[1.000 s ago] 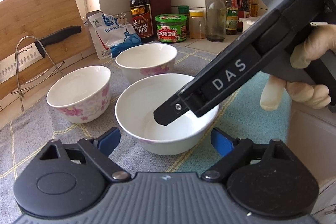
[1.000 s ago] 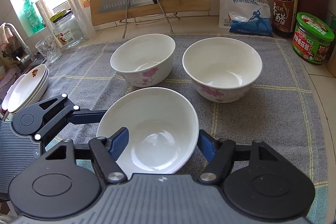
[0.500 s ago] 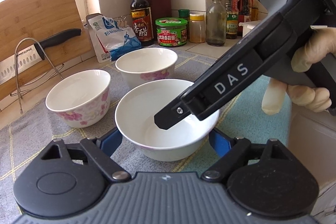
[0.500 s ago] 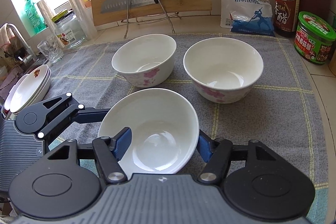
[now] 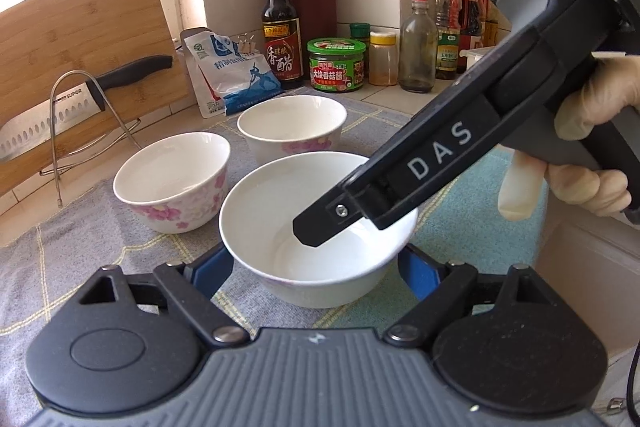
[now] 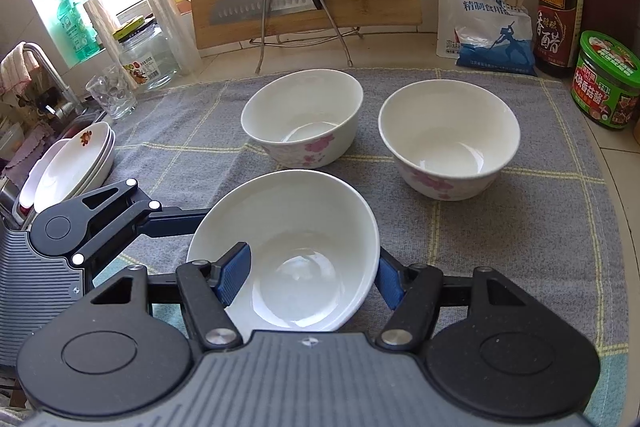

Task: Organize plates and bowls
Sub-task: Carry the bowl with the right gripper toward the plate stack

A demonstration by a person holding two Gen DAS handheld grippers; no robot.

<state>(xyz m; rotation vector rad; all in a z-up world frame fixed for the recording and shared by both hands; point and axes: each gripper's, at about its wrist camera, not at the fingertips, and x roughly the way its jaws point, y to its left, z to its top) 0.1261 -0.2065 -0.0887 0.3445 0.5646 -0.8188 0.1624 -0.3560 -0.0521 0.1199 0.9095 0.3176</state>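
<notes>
At the far left of the right wrist view, a stack of white shallow plates with a red flower mark (image 6: 70, 163) is seen by the sink, off the grey checked cloth (image 6: 520, 227) that is spread over the table. Next to the right, the left tongs (image 5: 316, 267) are seen reaching in from the side, and their blue pads (image 5: 212, 267) are set on both sides of the near white round bowl (image 6: 288, 251); they seem to be pressed on the outside of its wall, though the touching spots are partly hidden. The right tongs (image 6: 312, 275) are closed on the rim of the same bowl, with one blue pad (image 6: 234, 277) inside it and the other outside. So the near bowl is held by both tongs, at the front of the cloth, tipped a little. Behind it, a white bowl with pink flowers (image 6: 304, 123) is seen in the middle, and further right a second white bowl with pink flowers (image 6: 450, 139) is seen; both are standing upright, apart from each other. It is judged that the picking-up step is in hand and that no bowl is stacked yet. The next move is thought to call for the near bowl to be lifted level and set into one of the flowered bowls, with care taken that it is not knocked against their rims.
</notes>
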